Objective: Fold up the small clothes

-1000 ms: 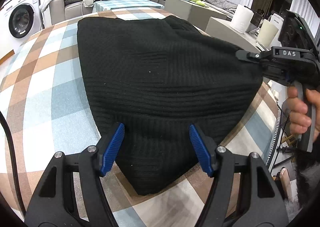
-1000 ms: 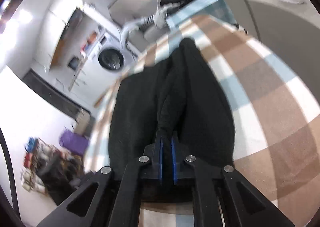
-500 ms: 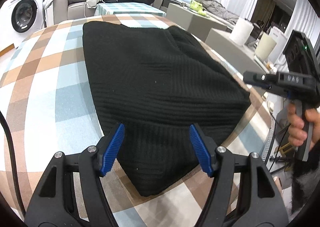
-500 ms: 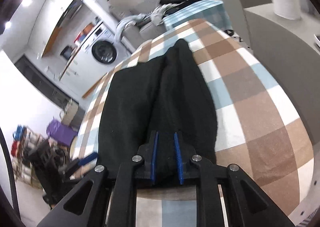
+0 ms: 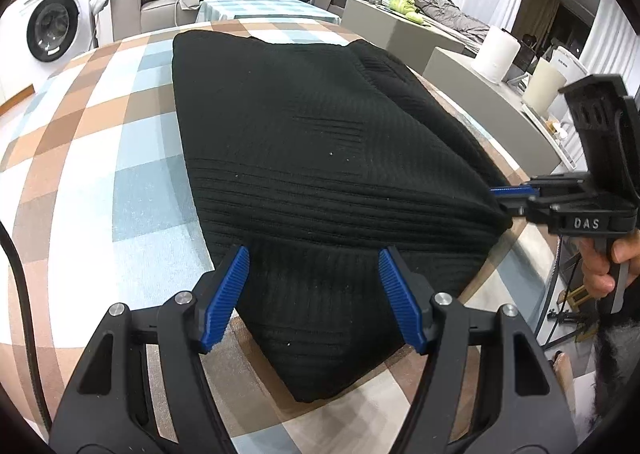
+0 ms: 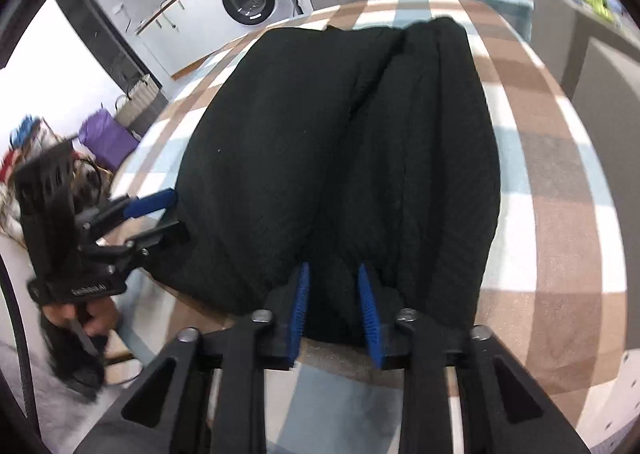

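A black ribbed knit garment lies folded lengthwise on the checked tablecloth, its narrow end towards me. My left gripper hovers open just above that near end, its blue pads wide apart and touching nothing. In the right wrist view the left gripper is at the garment's left edge. My right gripper is closing on a raised fold of the garment at its near edge, with cloth filling the gap between the pads. From the left wrist view, the right gripper is at the cloth's right corner, held by a hand.
The table's rounded edge runs close to the garment on the right and near sides. Beyond it are a grey counter with paper rolls, a sofa piled with clothes and a washing machine.
The right gripper rolled and dropped to the garment's right corner. Its pads now stand a little wider around a thicker fold. The left gripper stayed put.
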Tool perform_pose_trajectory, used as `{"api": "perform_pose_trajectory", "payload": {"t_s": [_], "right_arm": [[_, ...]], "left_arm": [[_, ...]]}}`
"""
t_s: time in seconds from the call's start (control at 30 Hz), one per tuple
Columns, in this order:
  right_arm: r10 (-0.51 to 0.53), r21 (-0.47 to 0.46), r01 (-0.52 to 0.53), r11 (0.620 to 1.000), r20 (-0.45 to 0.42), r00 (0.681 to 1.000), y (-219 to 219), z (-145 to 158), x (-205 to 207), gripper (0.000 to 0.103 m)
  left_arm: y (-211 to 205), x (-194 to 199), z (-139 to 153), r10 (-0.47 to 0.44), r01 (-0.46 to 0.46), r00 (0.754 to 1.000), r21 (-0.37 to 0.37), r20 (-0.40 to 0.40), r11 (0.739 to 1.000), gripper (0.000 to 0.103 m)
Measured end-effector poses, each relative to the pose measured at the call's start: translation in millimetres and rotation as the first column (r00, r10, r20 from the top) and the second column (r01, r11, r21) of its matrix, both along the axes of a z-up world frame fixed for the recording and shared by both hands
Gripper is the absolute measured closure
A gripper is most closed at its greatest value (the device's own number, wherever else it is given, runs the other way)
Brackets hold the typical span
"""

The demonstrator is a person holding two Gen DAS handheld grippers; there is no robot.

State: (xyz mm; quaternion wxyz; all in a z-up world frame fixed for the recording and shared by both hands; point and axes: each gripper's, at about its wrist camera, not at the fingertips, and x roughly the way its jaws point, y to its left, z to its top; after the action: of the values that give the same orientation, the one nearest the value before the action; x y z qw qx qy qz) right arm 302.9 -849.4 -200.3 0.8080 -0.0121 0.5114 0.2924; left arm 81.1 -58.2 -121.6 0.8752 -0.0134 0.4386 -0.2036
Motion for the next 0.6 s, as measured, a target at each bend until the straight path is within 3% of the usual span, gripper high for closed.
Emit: {"api": "perform_pose_trajectory", "payload": {"t_s": [0.13,0.2,0.27,0.3,0.4,0.53,0.6], "right_arm": [[0.031,0.085,-0.043,0.995,0.133,0.991,-7.6,27.9,-20.0,0.099],[-0.038,0.131,0.016,0.991,0.167,0.985,-24.0,38.6,-26.7,0.099],[-0.129,0.146,0.106,0.983,0.154,0.980,-39.5,34.6,-26.6,0.099],[-0.170,0.144,0.156,0.977,0.093,0.981,-49.0,22.4,-24.2,0.100],[-0.203,0.077,0.199,0.977,0.046,0.978,-51.3,7.9,-21.4,0.099],[-0.243,0.113,0.233,0.966,0.089,0.966,-63.8,27.6,-25.9,0.099],[-0.256,0.088,0.247,0.965,0.101,0.961,-67.6,32.2,-27.6,0.099]], "left_arm": [[2.2,1.5,1.9,0.014,-0.014,1.000,-0.006,-0.004,1.000,0.038],[3.7,1.6,2.0,0.021,-0.021,1.000,-0.010,-0.006,1.000,0.038],[6.3,1.6,1.9,0.030,-0.030,1.000,-0.008,-0.008,1.000,0.038],[7.3,1.5,1.4,0.030,-0.031,0.999,-0.006,-0.009,1.000,0.038],[8.9,1.8,0.6,0.036,-0.036,0.999,0.004,-0.011,0.999,0.038],[12.9,1.9,0.5,0.054,-0.054,0.998,-0.001,-0.017,0.999,0.038],[14.4,2.7,0.0,0.061,-0.061,0.998,-0.012,-0.024,0.998,0.038]]}}
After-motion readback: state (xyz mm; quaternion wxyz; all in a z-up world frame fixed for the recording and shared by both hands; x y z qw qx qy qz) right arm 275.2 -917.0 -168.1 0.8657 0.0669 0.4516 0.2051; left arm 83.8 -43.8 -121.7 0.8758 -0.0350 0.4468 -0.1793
